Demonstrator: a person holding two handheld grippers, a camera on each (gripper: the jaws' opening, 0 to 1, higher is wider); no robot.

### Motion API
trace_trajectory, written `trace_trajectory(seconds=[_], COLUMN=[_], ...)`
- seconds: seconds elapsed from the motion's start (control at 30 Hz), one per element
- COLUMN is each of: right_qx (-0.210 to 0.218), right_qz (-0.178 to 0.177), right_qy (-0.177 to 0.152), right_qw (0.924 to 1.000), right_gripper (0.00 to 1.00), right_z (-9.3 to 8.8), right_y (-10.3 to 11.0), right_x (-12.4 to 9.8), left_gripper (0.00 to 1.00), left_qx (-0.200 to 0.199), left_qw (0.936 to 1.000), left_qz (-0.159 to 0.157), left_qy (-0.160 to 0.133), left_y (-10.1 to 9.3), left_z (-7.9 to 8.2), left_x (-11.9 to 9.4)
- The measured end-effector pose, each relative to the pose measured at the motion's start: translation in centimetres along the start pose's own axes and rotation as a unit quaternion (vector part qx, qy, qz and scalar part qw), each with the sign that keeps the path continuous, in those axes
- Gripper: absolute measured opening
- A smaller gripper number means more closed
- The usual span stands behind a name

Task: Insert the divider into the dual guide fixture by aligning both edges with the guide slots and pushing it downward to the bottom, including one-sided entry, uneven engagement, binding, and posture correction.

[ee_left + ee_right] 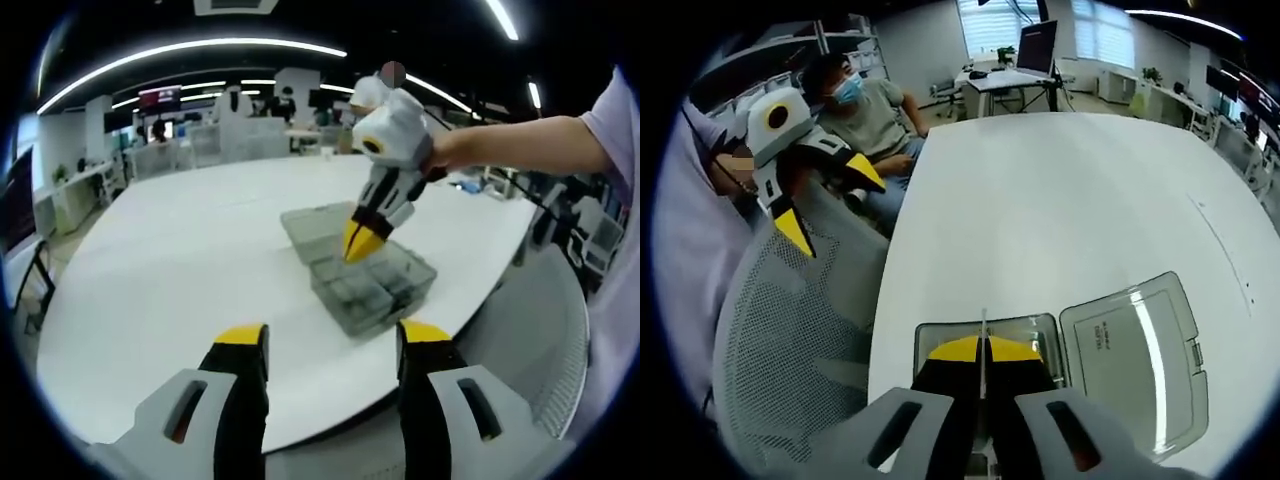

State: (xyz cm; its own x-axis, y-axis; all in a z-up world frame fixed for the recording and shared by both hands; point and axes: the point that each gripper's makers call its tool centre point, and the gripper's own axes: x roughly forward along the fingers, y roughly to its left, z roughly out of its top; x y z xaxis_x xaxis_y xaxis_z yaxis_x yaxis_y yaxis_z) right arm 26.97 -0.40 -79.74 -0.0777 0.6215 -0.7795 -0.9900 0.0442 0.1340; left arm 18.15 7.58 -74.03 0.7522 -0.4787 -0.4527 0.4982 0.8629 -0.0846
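Left gripper view: the left gripper [330, 345] stood wide open and empty over the near edge of the white table [180, 260]; its jaws were grey with yellow tips; beyond them sat the box [365, 270], a clear grey plastic case split into small compartments, lid [312, 225] folded back flat; the right gripper [362, 240] reached down into it from the right, tips together.

Right gripper view: the right gripper [983, 352] was closed on the divider [983, 335], a thin flat plate seen edge-on as a pale line between the yellow tips; the plate stood upright just above or at the open box [985, 325]; whether either edge had entered a slot I could not tell, since the jaws hid the contact; the lid [1135, 350] was smooth, glossy and round-cornered; a mesh chair [790, 340] stood beside the table.

Judgement: early stage; alignment and the push to the bottom remained.
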Motion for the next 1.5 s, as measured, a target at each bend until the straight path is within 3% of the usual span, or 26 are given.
trace_trajectory(seconds=[0.8,1.5], right_qx=[-0.002,-0.011], right_qz=[-0.002,-0.002], right_qy=[0.006,-0.002], right_qw=[1.0,0.9999], right_gripper=[0.0,0.0], right_z=[-1.0,-0.8], right_y=[-0.1,0.0], right_x=[1.4,1.1], left_gripper=[0.48,0.48], left_qx=[-0.002,-0.001], left_qw=[1.0,1.0], left_qz=[0.002,0.001], left_qy=[0.004,0.003], left_y=[0.1,0.0], left_z=[-0.1,-0.1], left_x=[0.1,0.2])
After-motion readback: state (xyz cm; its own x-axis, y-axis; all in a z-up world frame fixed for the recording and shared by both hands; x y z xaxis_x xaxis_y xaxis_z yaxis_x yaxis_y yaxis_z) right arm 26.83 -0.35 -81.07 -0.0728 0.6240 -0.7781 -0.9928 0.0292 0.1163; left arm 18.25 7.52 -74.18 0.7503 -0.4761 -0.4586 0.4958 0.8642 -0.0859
